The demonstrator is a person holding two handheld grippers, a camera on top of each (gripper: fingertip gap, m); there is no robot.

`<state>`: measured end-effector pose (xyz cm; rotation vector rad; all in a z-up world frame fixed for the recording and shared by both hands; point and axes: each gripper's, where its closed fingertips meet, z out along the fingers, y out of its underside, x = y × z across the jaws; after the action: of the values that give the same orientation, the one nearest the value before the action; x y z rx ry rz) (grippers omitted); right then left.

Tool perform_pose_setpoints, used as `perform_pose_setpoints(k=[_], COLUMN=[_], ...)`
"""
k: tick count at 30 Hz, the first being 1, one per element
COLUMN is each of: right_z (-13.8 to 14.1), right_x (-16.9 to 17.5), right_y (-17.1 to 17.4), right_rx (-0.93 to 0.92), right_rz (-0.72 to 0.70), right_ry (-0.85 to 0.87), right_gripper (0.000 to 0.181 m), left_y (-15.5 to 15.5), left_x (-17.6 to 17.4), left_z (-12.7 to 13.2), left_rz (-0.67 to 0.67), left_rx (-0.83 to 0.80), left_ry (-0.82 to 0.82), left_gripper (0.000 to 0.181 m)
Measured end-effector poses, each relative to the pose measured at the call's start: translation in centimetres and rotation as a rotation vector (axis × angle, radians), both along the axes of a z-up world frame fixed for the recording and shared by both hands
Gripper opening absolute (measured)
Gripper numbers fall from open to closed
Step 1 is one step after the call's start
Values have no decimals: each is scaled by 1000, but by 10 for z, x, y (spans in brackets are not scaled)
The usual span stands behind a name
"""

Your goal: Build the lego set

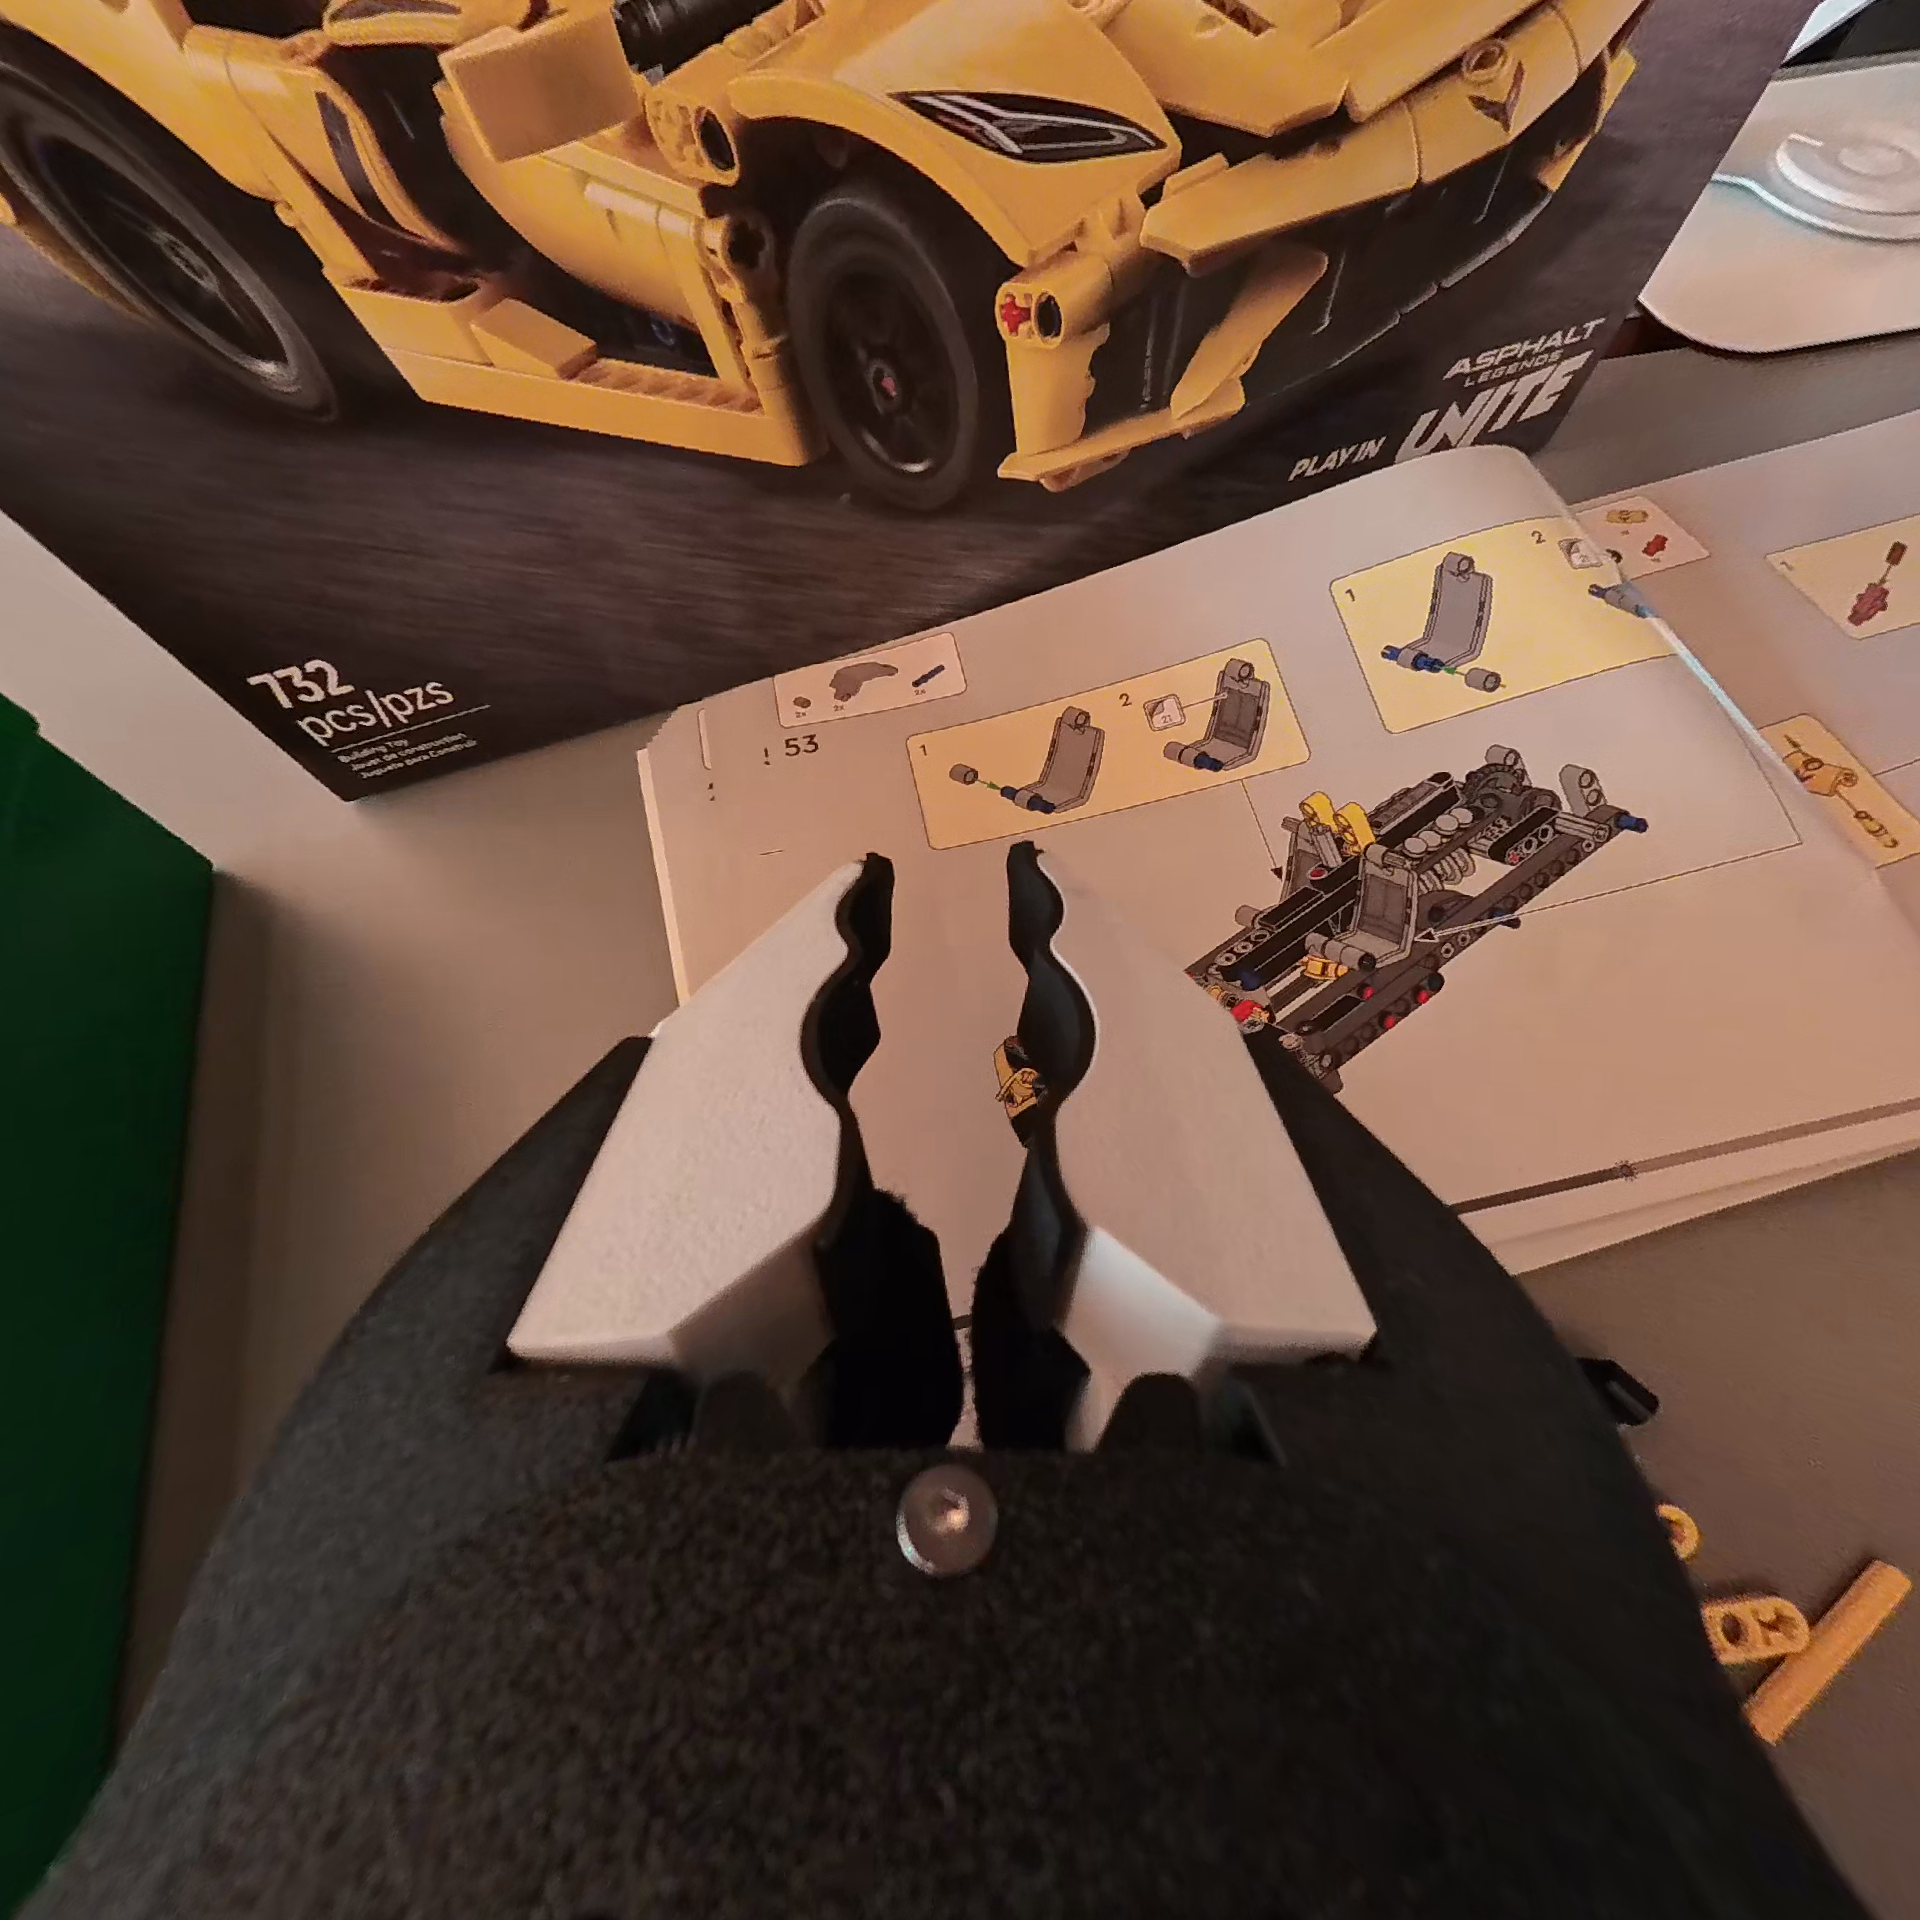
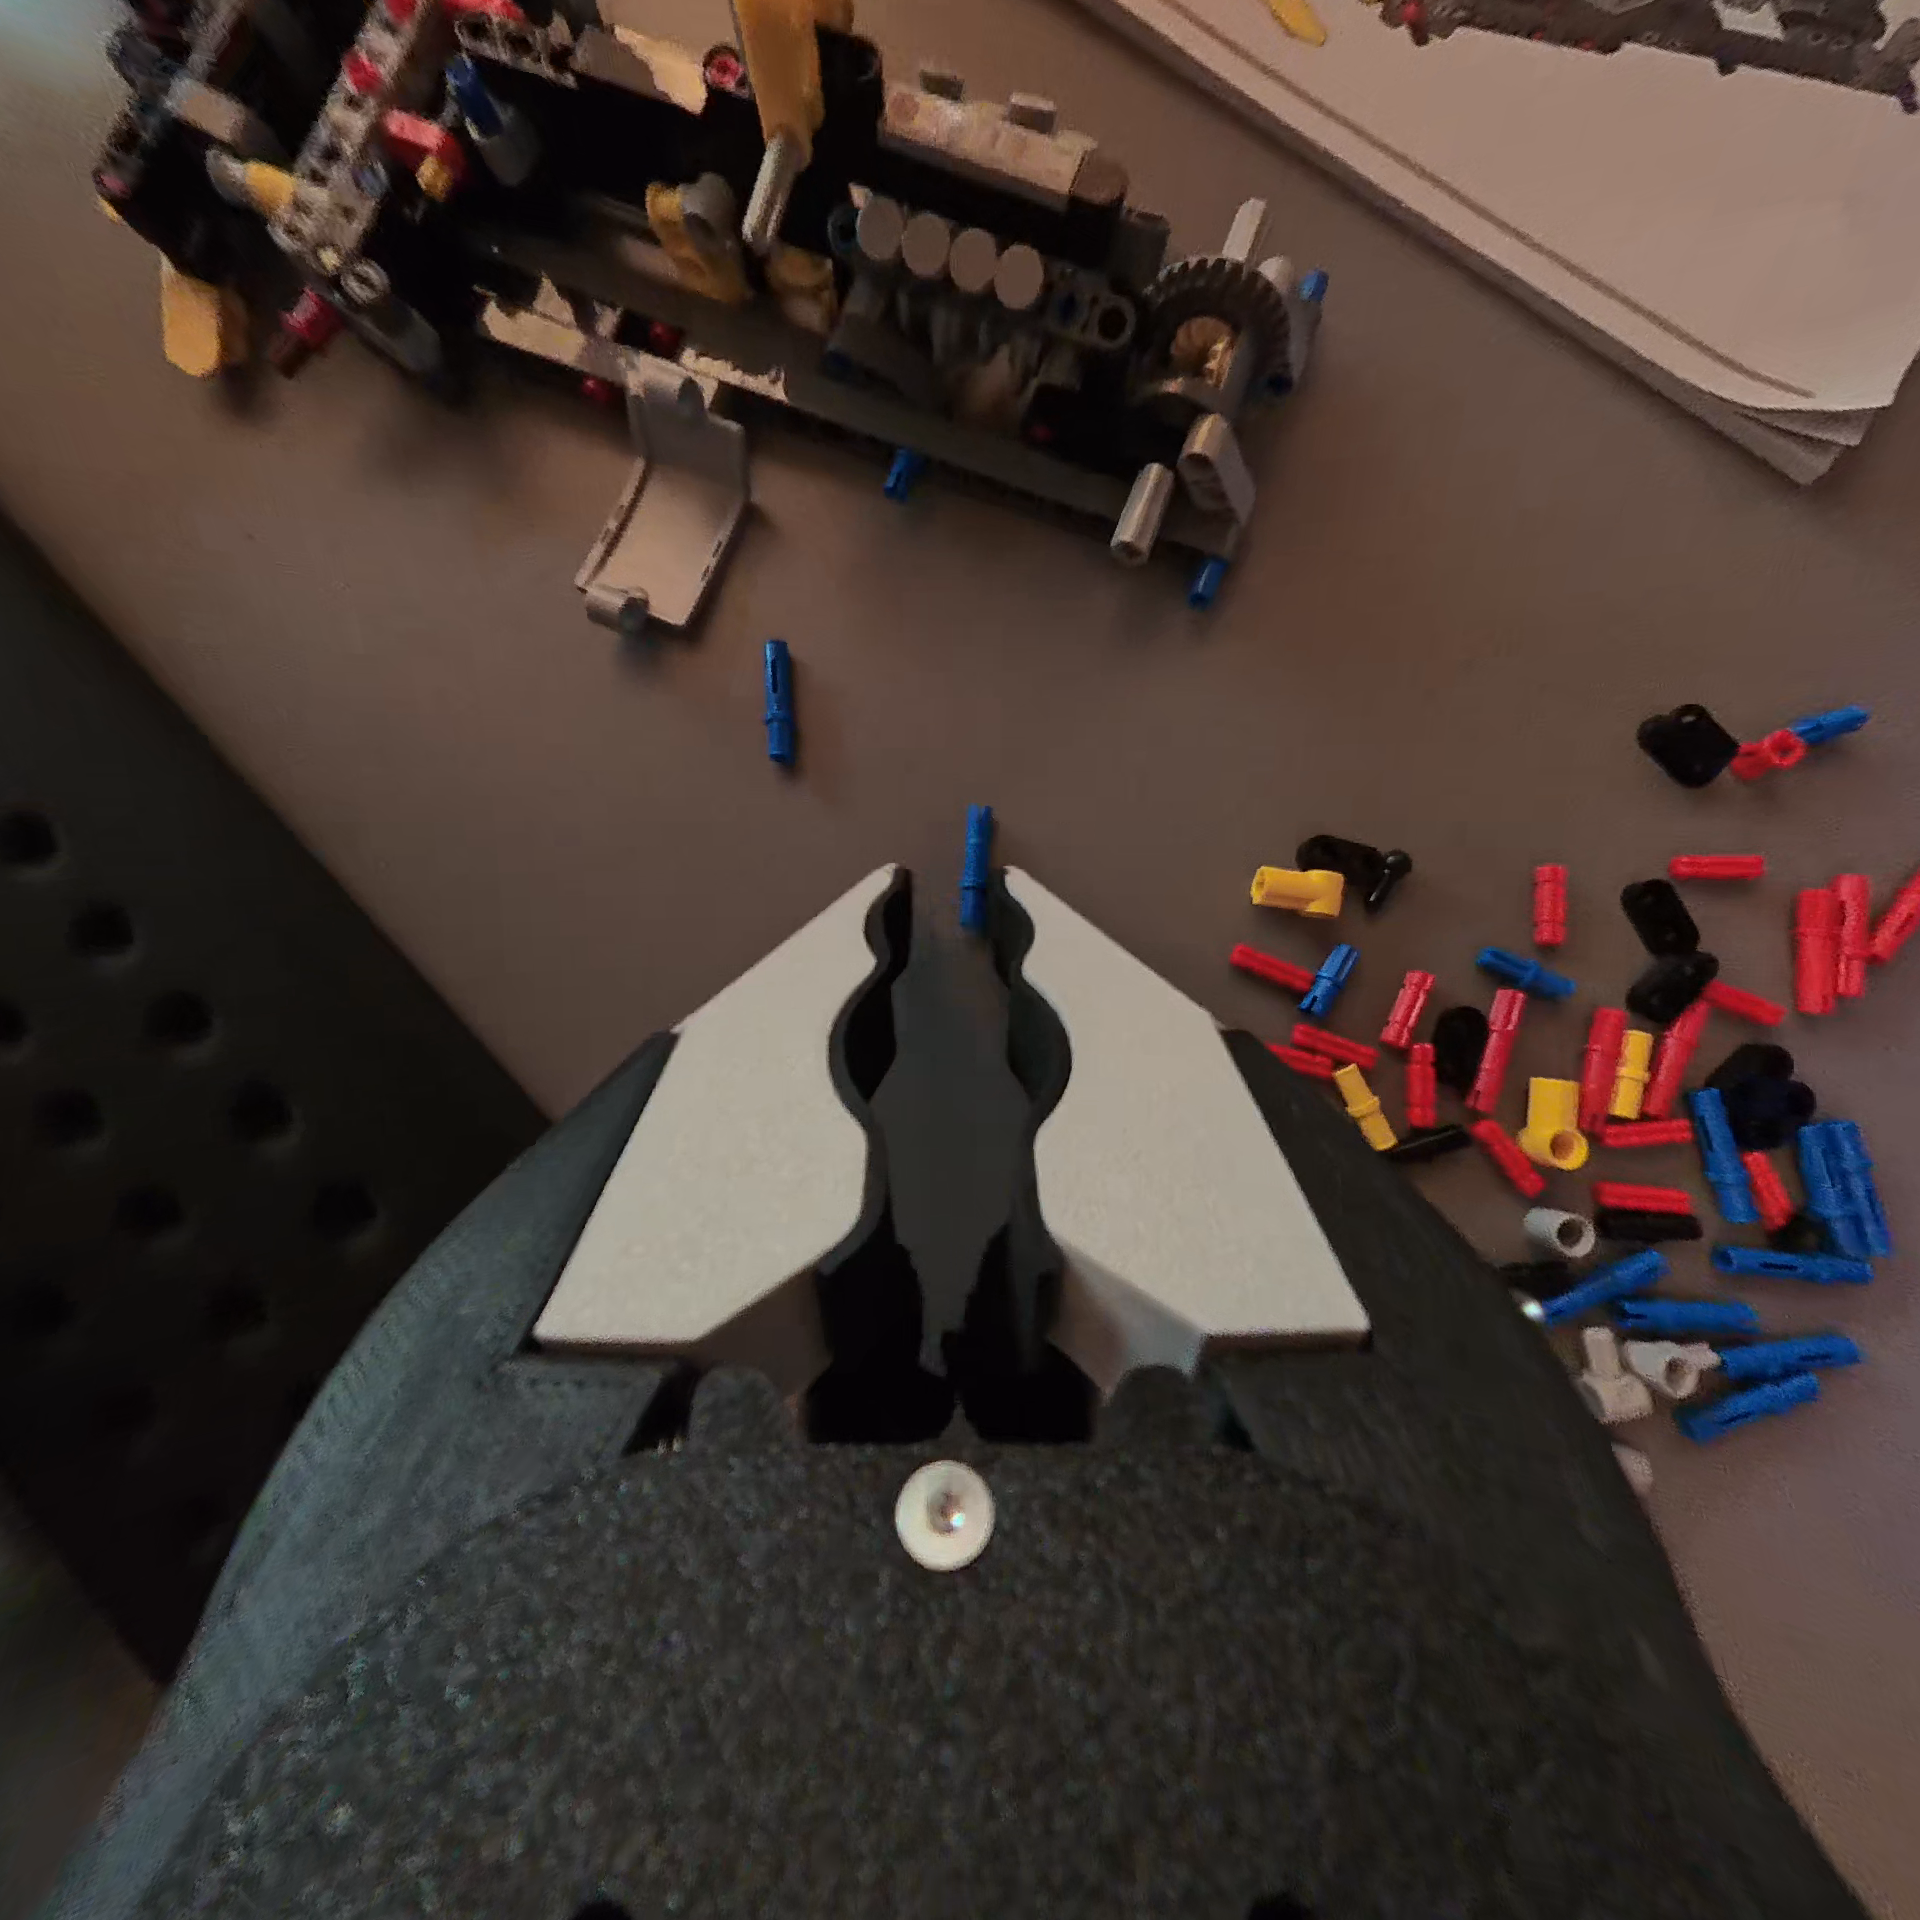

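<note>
A: Right wrist view, noting: right hand-held gripper [image 2: 954, 883] is hovering low over the table [image 2: 1039, 707], fingers slightly parted, a blue pin [image 2: 975, 868] sitting at the tips. Whether the pads are touching it, I cannot tell; it is leaning toward the right fingertip.

B: Handling?

A: Judging it light, hard, smooth plastic, small enough to squirt out sideways. Best pinched across its middle collar, leaving both ends free for pushing in.

B: Counts?

A: Two loose blue pins near the work: that one and a second blue pin [image 2: 778, 702] lying farther ahead. One grey seat piece [image 2: 670, 520] is resting just beside the chassis assembly [image 2: 727, 260]. One heap of mixed pins [image 2: 1621, 1101] is spreading to the right, too tangled for counting.

B: Left side?

A: Left hand-held gripper [image 1: 951, 857] is holding nothing, fingers parted, hanging over the open instruction booklet [image 1: 1143, 831]. One set box [image 1: 727, 364] is standing behind it. A few tan pieces [image 1: 1787, 1642] are lying at lower right.
</note>
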<state>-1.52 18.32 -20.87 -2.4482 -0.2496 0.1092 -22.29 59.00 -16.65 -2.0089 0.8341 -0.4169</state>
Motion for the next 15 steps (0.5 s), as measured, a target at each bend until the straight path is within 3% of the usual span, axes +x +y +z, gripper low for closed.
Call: perform_pose_setpoints(k=[3, 8, 11, 15], right_z=[17, 29, 27, 17], right_x=[14, 74, 86, 88], right_y=[-12, -79, -109, -119], right_rx=[51, 21, -4, -3], right_rz=[-46, -212, -255, -270], right_ry=[34, -9, -3, 12], right_gripper=[19, 20, 22, 22], left_y=[0, -1, -3, -4], left_x=[0, 2, 4, 5], left_z=[0, 1, 0, 1], left_rz=[0, -7, -16, -22], left_rx=[2, 1, -2, 6], left_ry=[-1, -6, 2, 6], left_gripper=[20, 20, 21, 21])
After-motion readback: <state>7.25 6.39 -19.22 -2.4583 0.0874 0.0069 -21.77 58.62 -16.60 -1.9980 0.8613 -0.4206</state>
